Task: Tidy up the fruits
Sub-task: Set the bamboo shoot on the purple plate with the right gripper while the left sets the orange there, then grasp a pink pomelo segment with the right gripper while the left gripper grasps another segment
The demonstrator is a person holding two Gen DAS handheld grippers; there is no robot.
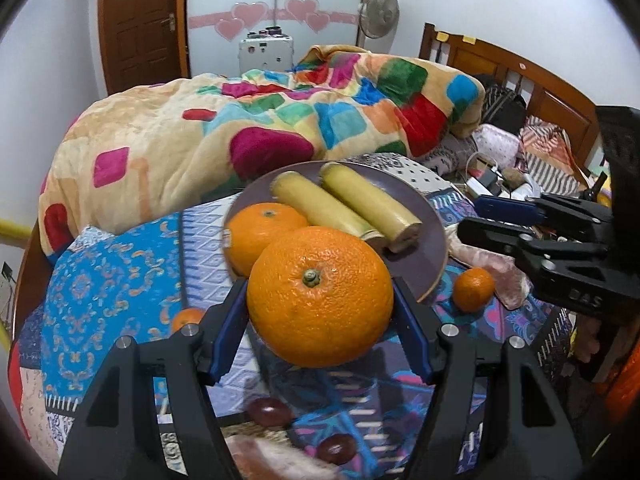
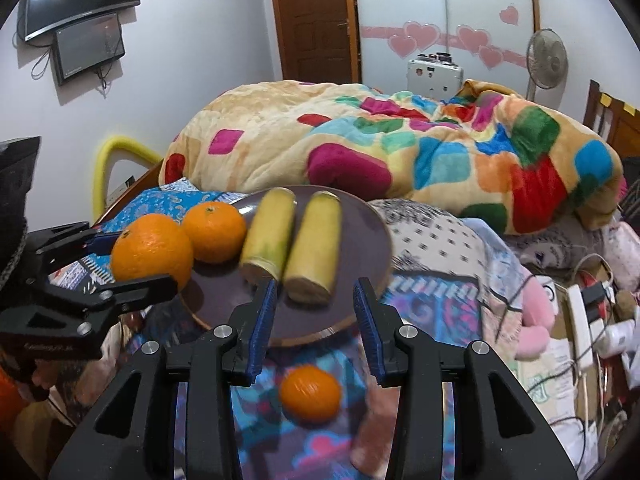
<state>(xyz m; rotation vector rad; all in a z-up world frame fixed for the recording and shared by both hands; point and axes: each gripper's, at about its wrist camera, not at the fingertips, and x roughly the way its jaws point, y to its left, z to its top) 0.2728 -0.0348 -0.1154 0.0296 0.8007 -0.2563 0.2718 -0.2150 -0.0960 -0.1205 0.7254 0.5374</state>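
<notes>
Jaws, left: my left gripper (image 1: 320,300) is clamped on a large orange (image 1: 320,298), blue pads pressed to both its sides, lifted clear of the bedspread just short of the plate's near rim.
Jaws, right: my right gripper (image 2: 316,312) stands apart with nothing between its pads; a small mandarin (image 2: 311,390) lies on the cloth below the gap, not touched.
Plate: one purple plate (image 1: 424,208) on the patterned bedspread (image 1: 108,280), holding a second orange (image 1: 260,228) and two peeled yellow stalk pieces (image 1: 352,204) side by side, touching each other.
Count: two large oranges, two stalk pieces, two small mandarins on the cloth, the other (image 1: 187,318) left of my left jaws, and two dark red fruits (image 1: 269,411) at the bottom of the left view.
Writing: raised letters on the right gripper's body in the left view, too blurred to read; a small sticker on the plated orange, unreadable.
Open room: bare plate surface at the near and right side; a bunched colourful blanket (image 1: 240,120) crowds the plate's far edge.
</notes>
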